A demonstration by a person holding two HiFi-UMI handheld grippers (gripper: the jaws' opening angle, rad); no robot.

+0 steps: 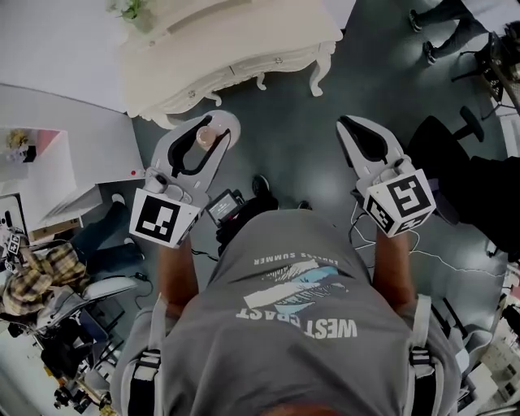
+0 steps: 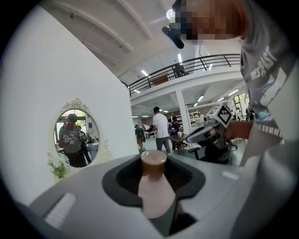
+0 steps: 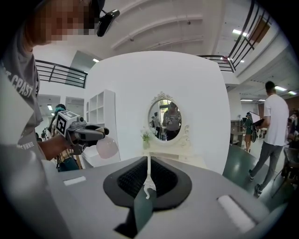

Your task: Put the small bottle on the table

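Note:
A small pale pink bottle [image 1: 207, 136] with a brown cap [image 2: 154, 160] is clamped between the jaws of my left gripper [image 1: 213, 130], held in the air above the dark floor. The right gripper view shows that bottle [image 3: 107, 147] sticking out of the left gripper [image 3: 93, 134] at the left. My right gripper [image 1: 357, 128] is shut with nothing in it, its jaws meeting in a thin line [image 3: 148, 172]. The white ornate table [image 1: 236, 41] stands just ahead, with an oval mirror [image 3: 163, 119] on it.
A small plant [image 1: 130, 10] sits on the table's left end. White shelving [image 1: 49, 162] stands at the left, with a seated person in plaid [image 1: 41, 272] below it. A black chair [image 1: 455, 138] and cables lie at the right. Other people stand farther off.

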